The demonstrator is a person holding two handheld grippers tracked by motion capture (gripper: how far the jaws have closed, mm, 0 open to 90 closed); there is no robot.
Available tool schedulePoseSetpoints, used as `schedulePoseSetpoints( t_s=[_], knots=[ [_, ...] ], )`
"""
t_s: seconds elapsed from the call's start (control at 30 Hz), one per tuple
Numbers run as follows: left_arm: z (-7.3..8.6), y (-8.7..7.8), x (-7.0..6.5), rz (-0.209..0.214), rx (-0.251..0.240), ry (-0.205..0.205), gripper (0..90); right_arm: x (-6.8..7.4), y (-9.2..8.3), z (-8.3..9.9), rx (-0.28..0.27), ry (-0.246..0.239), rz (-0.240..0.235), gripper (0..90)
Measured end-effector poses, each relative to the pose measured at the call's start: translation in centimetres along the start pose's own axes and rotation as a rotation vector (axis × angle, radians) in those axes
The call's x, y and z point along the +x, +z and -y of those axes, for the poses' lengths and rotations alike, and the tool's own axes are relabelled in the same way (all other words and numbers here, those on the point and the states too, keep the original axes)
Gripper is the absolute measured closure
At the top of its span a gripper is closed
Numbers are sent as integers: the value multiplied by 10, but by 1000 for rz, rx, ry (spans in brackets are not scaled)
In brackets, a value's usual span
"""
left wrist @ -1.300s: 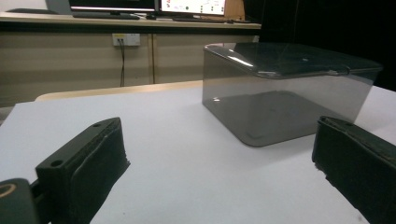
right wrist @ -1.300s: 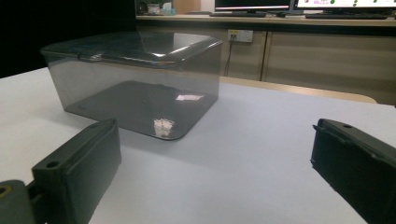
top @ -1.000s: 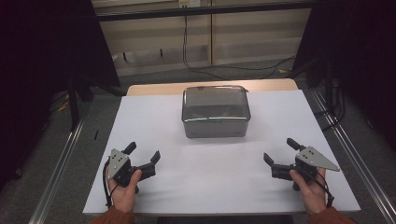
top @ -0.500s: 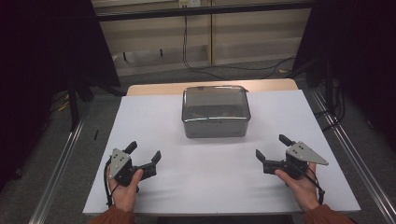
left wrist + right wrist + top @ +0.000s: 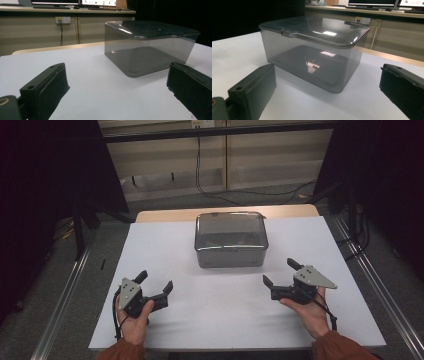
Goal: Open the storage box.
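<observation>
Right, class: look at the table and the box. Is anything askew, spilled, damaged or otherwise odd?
Nothing stands out. The smoky clear box sits flat and square on the white table, lid on. The left gripper and right gripper are open, apart from it.

We see two hand-held grippers, each with a pair of blocky black jaws with a round hole near the top edge. The left gripper (image 5: 154,284) and the right gripper (image 5: 281,273) each carry a grey three-cornered plate dotted with small screws — and a thin black cable trails back from each past the wrist. Both sleeves (image 5: 336,348) are rust-orange
</observation>
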State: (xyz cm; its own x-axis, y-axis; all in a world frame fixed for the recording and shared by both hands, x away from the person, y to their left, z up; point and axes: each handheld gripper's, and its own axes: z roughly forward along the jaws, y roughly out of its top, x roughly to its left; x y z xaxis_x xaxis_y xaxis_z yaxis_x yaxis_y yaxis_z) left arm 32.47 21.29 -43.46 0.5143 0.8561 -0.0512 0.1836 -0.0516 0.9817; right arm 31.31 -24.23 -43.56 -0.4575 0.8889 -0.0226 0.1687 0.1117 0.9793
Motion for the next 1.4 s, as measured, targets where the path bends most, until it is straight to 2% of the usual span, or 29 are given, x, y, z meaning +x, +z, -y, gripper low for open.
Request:
schedulePoseSetpoints(
  t_s=[0.13,0.53,0.8,0.97,1.03,1.07,1.17,1.33,1.4],
  knots=[
    [0,0,0,0,4,9,30,1,5,-3,-4,-2,5,8],
    [0,0,0,6,12,12,30,8,26,-16,-14,-30,-20,15],
    [1,1,-1,13,20,12,30,9,37,-24,4,-53,-12,17],
    [1,1,0,13,23,8,30,10,42,-27,8,-101,-5,20],
    [1,2,0,17,26,3,30,10,45,-29,11,-114,-15,22],
    [1,2,0,15,25,5,30,11,50,-31,17,-138,-23,23],
    [1,2,0,15,24,7,30,12,54,-34,8,-146,-30,33],
    [1,2,0,16,27,7,30,16,65,-38,41,-191,-49,54],
    [1,1,0,16,27,8,30,19,68,-39,37,-216,-51,56]
  ],
)
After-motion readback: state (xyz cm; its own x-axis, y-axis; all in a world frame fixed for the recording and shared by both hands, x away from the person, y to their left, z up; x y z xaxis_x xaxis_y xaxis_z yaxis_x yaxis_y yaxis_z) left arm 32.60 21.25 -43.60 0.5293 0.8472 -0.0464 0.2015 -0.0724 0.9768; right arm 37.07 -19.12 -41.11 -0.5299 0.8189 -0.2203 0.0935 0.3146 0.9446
